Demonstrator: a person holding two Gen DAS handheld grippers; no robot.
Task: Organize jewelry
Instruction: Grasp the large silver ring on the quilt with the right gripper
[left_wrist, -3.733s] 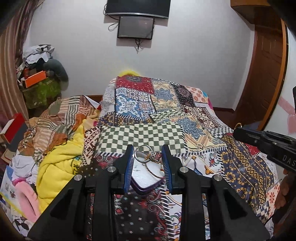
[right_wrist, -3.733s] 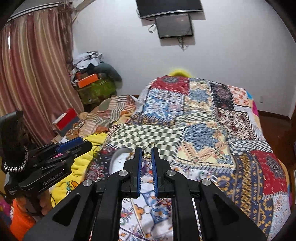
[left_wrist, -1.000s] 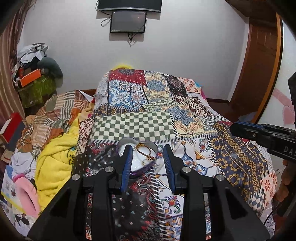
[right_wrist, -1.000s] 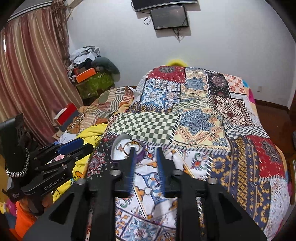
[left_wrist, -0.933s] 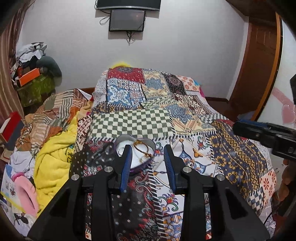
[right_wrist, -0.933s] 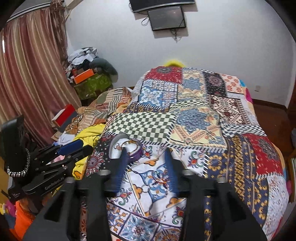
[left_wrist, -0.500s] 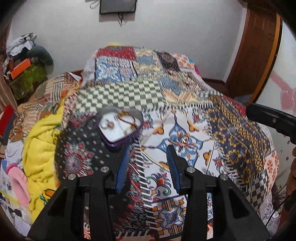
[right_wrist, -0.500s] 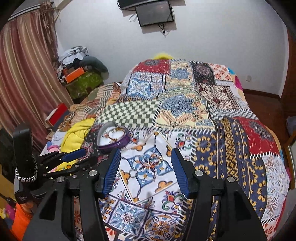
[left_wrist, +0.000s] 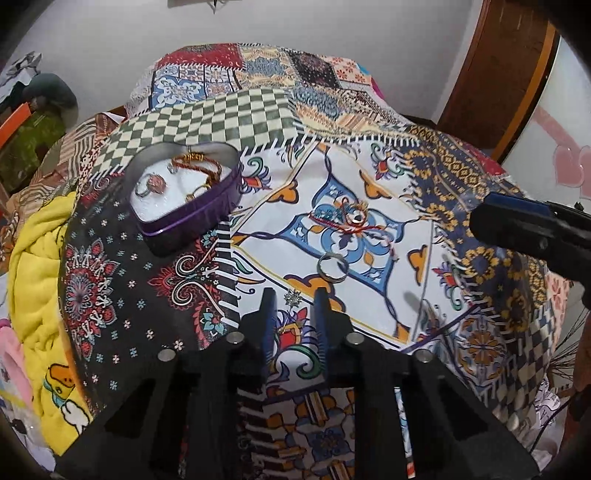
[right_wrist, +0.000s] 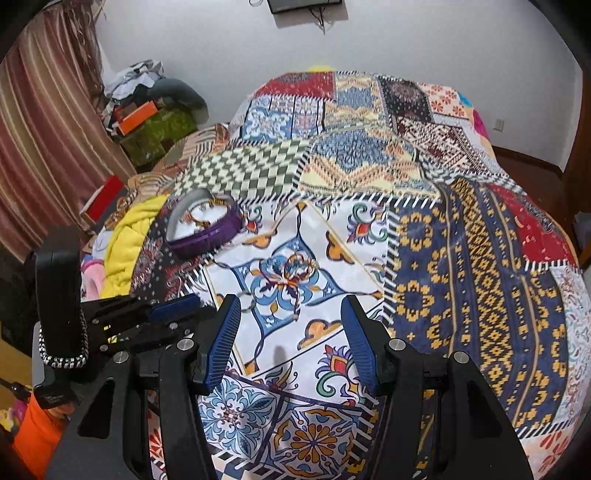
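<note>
Left tool held low and angled downward, jaws parted by a narrow gap, nothing between the blue pads. Right tool held level with jaws spread wide, blue ribbed pads empty. Left tool also visible in the right wrist view, just to the left of the right tool's left finger.

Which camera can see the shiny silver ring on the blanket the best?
The left wrist view shows it best: the silver ring lies flat on the patchwork blanket, clear and close, just beyond the left gripper. In the right wrist view that spot is farther off and busy with pattern, so I cannot pick the ring out for sure.
</note>
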